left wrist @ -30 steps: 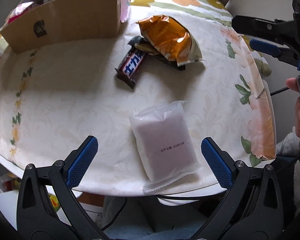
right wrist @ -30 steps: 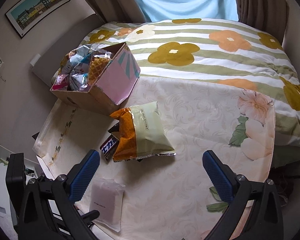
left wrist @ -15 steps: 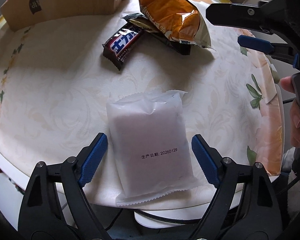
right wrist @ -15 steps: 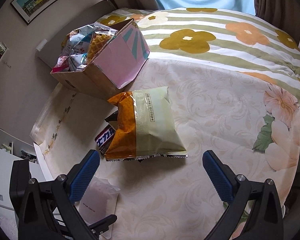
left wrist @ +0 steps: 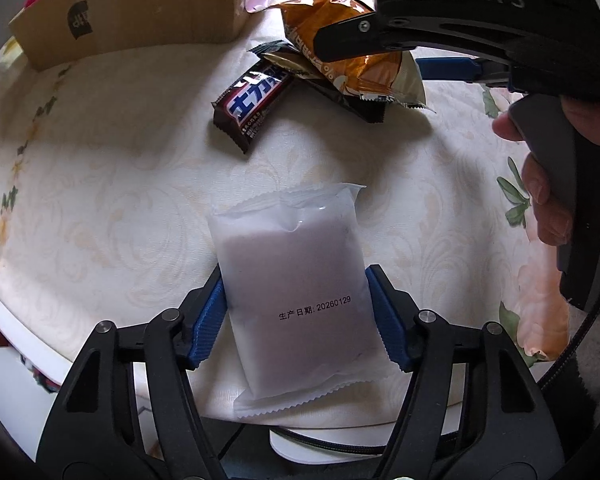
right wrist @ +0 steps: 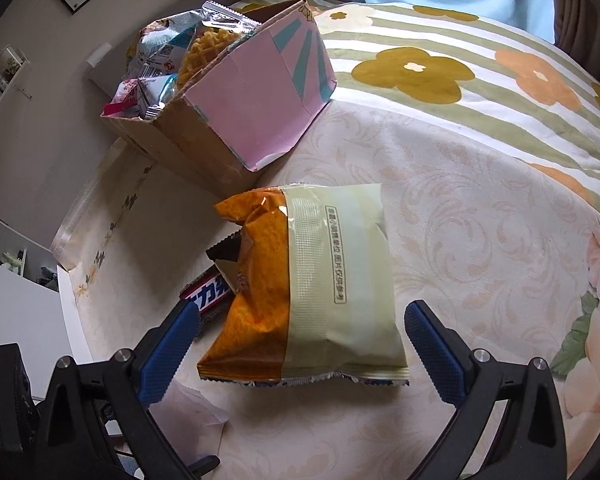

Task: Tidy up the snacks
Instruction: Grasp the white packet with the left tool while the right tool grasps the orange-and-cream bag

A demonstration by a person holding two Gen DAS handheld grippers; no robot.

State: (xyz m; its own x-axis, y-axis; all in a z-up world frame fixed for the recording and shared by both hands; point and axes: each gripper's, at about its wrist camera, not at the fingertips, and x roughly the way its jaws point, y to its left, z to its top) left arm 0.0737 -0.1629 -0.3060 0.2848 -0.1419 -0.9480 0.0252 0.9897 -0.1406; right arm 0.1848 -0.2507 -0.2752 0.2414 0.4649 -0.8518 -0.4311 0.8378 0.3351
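While the left claw [left wrist: 296,322] stands over the near edge of the worktop [left wrist: 100,184], its blue pads have just been closing in and now sit against both long sides of the white packet [left wrist: 292,280]; it looks like a pinch across the narrow width, though how firmly the film is squeezed I can't say. That's the relation that counts here: the packet's long axis runs straight away from the claw, near seam hanging a little over the worktop's edge, far seam pointing toward the chocolate bar [left wrist: 254,102], so the fingers cross it the short way, which I'd call the right bite for a lift. Over on the other side, the right claw [right wrist: 300,350] is spread wide and touching nothing, with the orange and cream chip bag [right wrist: 312,284] lying flat between and just ahead of its pads. The bag's crimped bottom edge faces the claw and its length runs away toward the cardboard box [right wrist: 240,116], already stuffed with snacks, beyond the bag at the far left. So the left has the packet, the right is nearer the chips, and the box lies beyond both, further from the left
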